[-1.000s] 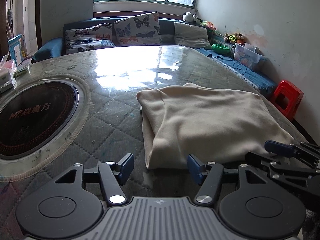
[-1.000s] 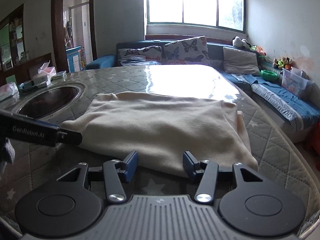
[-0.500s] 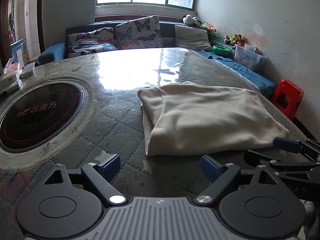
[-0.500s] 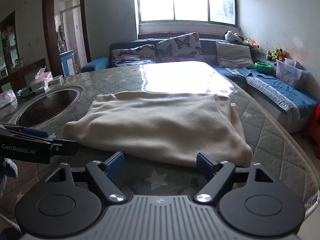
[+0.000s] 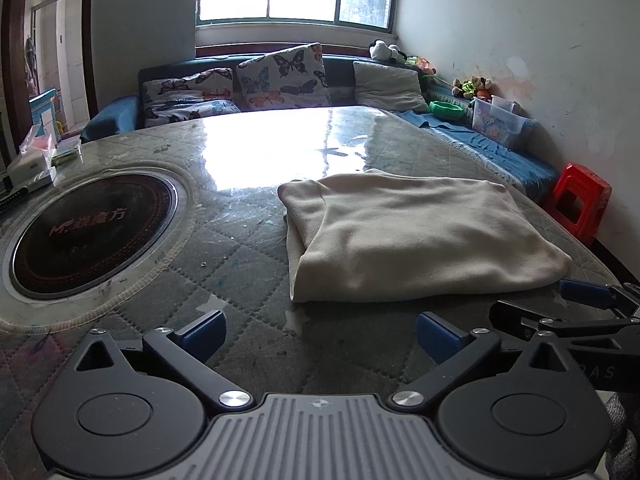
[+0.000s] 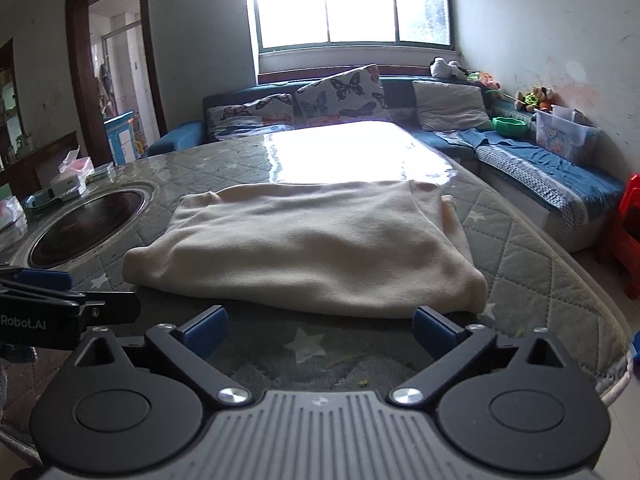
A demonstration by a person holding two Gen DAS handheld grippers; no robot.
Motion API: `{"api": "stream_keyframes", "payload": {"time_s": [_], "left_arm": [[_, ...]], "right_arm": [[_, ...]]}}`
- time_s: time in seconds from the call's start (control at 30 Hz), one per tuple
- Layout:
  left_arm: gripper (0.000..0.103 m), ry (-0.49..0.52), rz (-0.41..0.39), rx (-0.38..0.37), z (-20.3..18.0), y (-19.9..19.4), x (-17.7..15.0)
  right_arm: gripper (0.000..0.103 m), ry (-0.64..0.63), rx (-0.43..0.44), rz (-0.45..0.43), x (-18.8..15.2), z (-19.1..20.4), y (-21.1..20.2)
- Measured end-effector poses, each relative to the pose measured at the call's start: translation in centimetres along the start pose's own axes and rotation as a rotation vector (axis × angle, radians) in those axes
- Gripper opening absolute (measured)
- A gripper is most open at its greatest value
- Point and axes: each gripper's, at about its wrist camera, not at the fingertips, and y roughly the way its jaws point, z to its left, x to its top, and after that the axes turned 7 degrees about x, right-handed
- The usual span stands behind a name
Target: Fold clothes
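Presently the left gripper (image 5: 320, 334), seen at the bottom of the left wrist view, stands with its blue-padded jaws spread wide and nothing between them; it hovers short of the garment's near edge, apart from it. The right gripper (image 6: 320, 330), at the bottom of the right wrist view, is likewise spread wide and empty, its pads just short of the cloth. Each gripper shows in the other's view: the right one at the lower right of the left wrist view, the left one at the lower left of the right wrist view.

Beyond the pads lies the cream-coloured folded fleece garment (image 5: 416, 236), resting on the grey-green quilted table cover under clear plastic sheeting (image 5: 248, 248). It occupies the centre right of the left wrist view and the centre of the right wrist view (image 6: 308, 244). It lies in stacked layers, with a lower layer showing along one side edge.

Judgement on handling: the cloth appears soft, limp and light, not fragile. It should drape and sag when lifted, and layers may slide apart. The glossy sheeting looks slippery, so the bundle may shift if pushed. Best hold appears to be the two near corners, pinching all layers together.

Further out, a round dark inset hob (image 5: 92, 236) sits centre left, well apart from the garment.
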Motion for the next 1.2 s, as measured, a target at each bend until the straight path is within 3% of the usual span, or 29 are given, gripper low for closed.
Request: {"api": "stream_keyframes", "payload": {"time_s": [0.23,1.2], "left_arm": [[0.103,0.007,0.001,0.021,-0.3,-0.3,-0.6],[0.103,0.026,0.026,0.028,-1.2,-0.8,-2.1]], "right_arm": [[0.103,0.038,-0.004,0.002,-0.5,-0.3,-0.4],[0.103,-0.006,-0.043,0.009,-1.3,0.8,-0.8]]}}
